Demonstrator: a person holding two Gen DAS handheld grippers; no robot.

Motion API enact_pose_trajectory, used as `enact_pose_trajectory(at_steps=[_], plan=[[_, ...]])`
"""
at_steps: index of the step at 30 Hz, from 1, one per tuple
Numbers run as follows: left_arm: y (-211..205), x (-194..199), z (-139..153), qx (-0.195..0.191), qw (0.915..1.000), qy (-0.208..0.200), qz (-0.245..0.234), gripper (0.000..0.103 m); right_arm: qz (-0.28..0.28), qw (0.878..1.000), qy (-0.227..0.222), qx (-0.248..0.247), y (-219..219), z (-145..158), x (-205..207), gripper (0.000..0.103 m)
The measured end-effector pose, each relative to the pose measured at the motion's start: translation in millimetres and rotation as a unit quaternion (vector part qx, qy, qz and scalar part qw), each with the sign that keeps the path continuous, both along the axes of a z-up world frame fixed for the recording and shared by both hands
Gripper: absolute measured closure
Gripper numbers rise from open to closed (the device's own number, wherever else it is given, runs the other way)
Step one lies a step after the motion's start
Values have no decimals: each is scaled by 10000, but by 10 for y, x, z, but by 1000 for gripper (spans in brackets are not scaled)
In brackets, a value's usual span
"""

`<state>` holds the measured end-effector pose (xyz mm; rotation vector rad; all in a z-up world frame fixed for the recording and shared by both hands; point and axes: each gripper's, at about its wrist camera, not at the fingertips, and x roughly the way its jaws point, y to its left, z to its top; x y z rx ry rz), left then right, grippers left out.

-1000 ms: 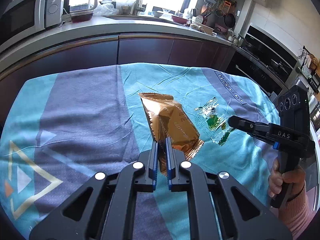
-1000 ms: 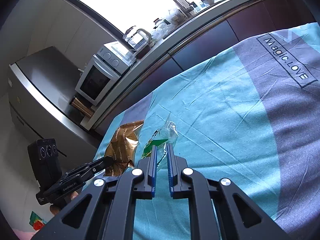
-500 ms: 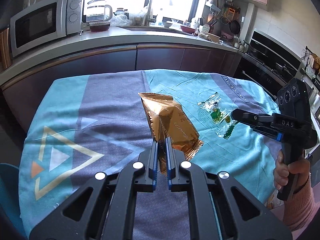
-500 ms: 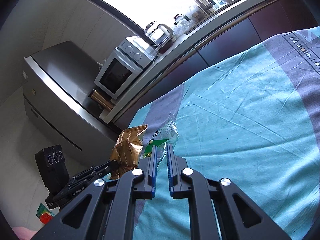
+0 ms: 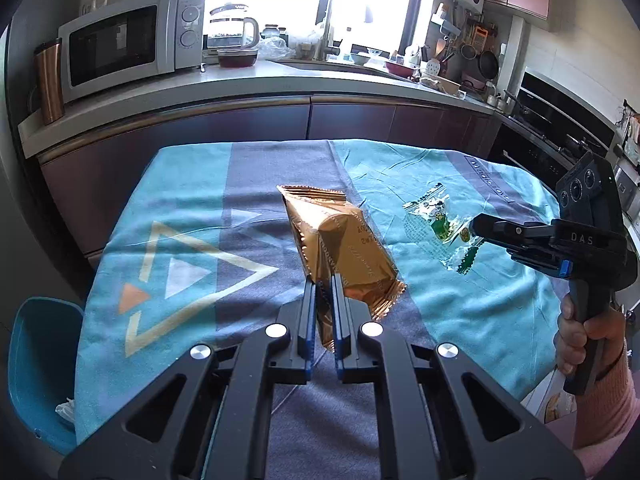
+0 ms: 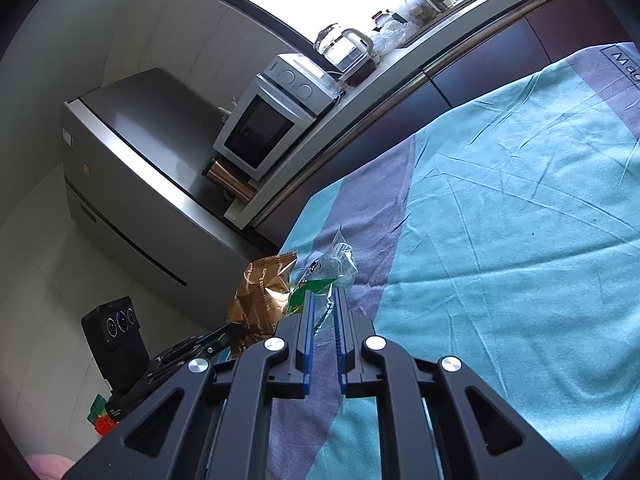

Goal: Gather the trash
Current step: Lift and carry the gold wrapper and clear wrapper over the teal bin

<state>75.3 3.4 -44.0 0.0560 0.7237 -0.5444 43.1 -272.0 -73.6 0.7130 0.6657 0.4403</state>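
Note:
My left gripper (image 5: 323,284) is shut on the corner of a gold-brown foil snack wrapper (image 5: 340,240), which hangs lifted above the table. The same gold wrapper (image 6: 260,296) shows at lower left in the right wrist view, with the left gripper (image 6: 224,336) pinching its lower end. My right gripper (image 6: 322,300) is shut on a clear plastic wrapper with green print (image 6: 328,268). From the left wrist view that clear wrapper (image 5: 438,224) dangles from the right gripper (image 5: 478,226), held by a hand in a pink sleeve (image 5: 580,340).
The table wears a teal and grey cloth (image 5: 192,220) with a triangle print. A blue chair (image 5: 36,360) stands at its left edge. Behind runs a dark counter with a microwave (image 5: 124,44), a kettle (image 5: 232,36) and a sink. A steel fridge (image 6: 140,184) stands left.
Both grippers have drawn back from the table with their wrappers still held, so more of the counter, the table's left edge and the chair has come into view.

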Motion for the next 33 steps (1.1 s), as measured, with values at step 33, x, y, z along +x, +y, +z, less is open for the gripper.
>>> enact_pose_trajectory(at_steps=[33], plan=[[660, -287, 31, 3, 9986, -180, 503, 95, 689, 9975, 71, 136, 682, -41, 240, 95]])
